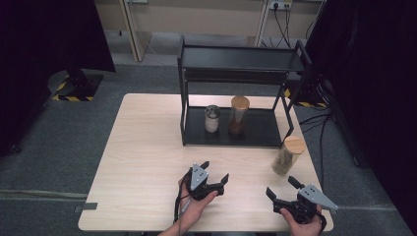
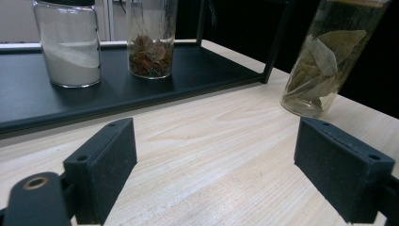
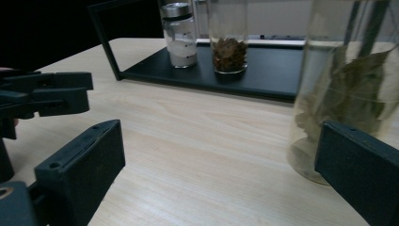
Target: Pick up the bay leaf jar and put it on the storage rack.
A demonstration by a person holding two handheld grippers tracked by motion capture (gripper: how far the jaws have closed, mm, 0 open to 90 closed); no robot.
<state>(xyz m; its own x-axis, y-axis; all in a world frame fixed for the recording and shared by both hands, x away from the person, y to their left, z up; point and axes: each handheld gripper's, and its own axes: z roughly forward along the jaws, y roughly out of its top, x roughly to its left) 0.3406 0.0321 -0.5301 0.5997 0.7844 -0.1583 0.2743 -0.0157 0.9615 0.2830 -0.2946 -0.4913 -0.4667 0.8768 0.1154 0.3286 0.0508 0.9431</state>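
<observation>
A glass jar of bay leaves (image 1: 288, 155) with a wooden lid stands on the table, right of the black rack (image 1: 236, 137). On the rack's bottom shelf stand a metal-lidded jar of white powder (image 1: 212, 119) and a wooden-lidded jar of brown spice (image 1: 239, 115). My left gripper (image 1: 216, 170) is held open low over the table's front middle. My right gripper (image 1: 279, 185) is open at the front right, just short of the bay leaf jar (image 3: 348, 84), which looms by its right jaw. The left gripper view has the bay leaf jar (image 2: 324, 61) ahead to the right, beyond the open left gripper (image 2: 226, 165).
The rack has an upper shelf (image 1: 241, 59) over the two jars. The light wooden table (image 1: 147, 162) is bare on its left half. Cables and dark curtains lie beyond the table's right edge. The left gripper (image 3: 47, 94) appears at the left of the right gripper view.
</observation>
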